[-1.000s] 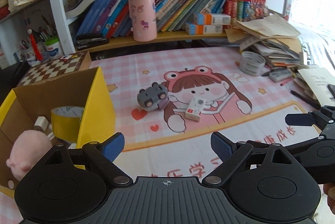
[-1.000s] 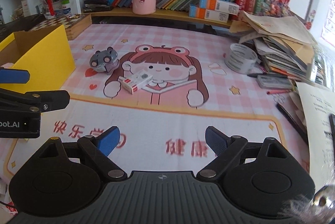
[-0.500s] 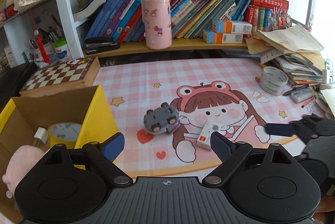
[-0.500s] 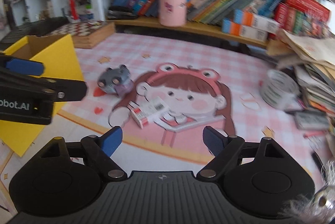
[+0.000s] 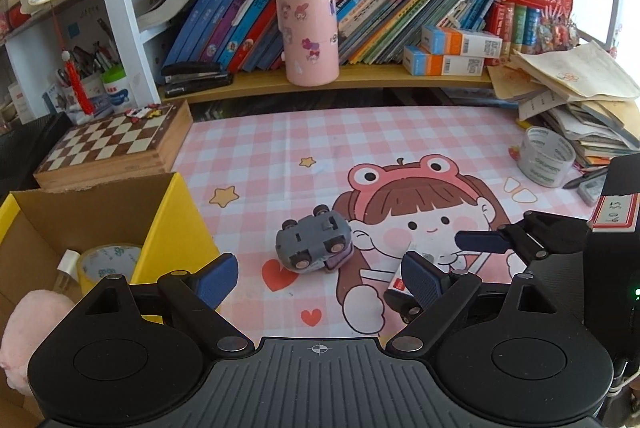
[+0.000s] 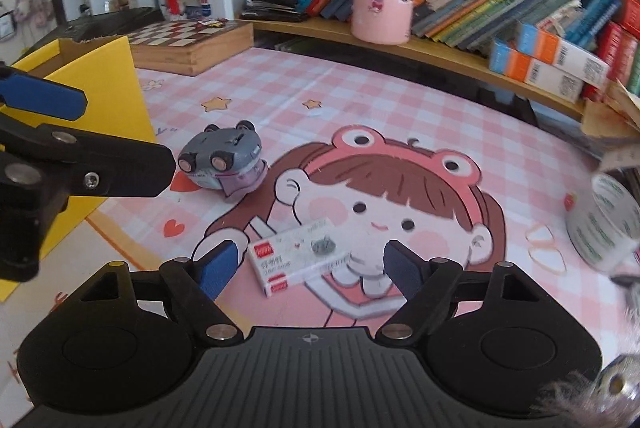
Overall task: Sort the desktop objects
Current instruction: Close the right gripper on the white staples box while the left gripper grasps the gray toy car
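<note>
A small white box with red ends (image 6: 300, 260) lies flat on the pink cartoon mat (image 6: 400, 116). My right gripper (image 6: 310, 266) straddles it with its jaws closing. A gap still shows on each side, so the pads are not touching it. A grey toy car (image 5: 314, 246) lies overturned on the mat, just ahead of my left gripper (image 5: 320, 274), which is open and holds nothing. In the left wrist view the white box (image 5: 398, 284) is mostly hidden behind my own finger. One of the right gripper's fingers (image 5: 480, 241) reaches in from the right.
A yellow cardboard box (image 5: 176, 228) at the left holds a yellow tape roll (image 5: 108, 264) and a pink plush (image 5: 32, 328). A chessboard case (image 5: 116, 144) sits behind it. A clear tape roll (image 5: 546, 156) and stacked papers (image 5: 580, 100) fill the right. A pink canister (image 5: 310, 32) stands on the shelf.
My right gripper has moved forward and down until the white box lies between its fingers, and the jaws have narrowed. My left gripper has drawn closer to the toy car.
</note>
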### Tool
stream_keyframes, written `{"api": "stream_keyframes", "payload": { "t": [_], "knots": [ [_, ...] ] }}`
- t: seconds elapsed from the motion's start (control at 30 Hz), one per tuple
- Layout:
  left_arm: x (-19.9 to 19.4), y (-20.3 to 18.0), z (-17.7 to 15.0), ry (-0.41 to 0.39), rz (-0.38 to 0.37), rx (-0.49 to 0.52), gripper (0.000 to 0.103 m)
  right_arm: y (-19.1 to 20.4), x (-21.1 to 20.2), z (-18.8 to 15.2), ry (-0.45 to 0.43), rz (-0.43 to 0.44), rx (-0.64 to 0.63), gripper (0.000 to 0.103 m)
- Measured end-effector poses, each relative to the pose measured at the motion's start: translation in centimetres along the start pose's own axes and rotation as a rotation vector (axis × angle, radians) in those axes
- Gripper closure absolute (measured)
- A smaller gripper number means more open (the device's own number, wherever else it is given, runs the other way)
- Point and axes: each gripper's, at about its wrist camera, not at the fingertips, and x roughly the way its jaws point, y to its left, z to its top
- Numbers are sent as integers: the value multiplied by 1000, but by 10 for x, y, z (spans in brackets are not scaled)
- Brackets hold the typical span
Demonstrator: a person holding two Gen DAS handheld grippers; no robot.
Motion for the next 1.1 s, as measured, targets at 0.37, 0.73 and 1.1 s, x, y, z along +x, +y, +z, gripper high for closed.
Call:
{"api": "stream_keyframes", "payload": {
  "t": [0.37,0.73,1.1],
  "knots": [
    [40,-4,15,14,40,-126,12,-11,7,-4,45,50,-2,47],
    [93,-5,14,93,129,-226,17,-26,-24,-26,72,2,94,47],
    [98,4,12,95,67,-289,38,-29,-39,-37,76,-25,138,47]
  ]
}}
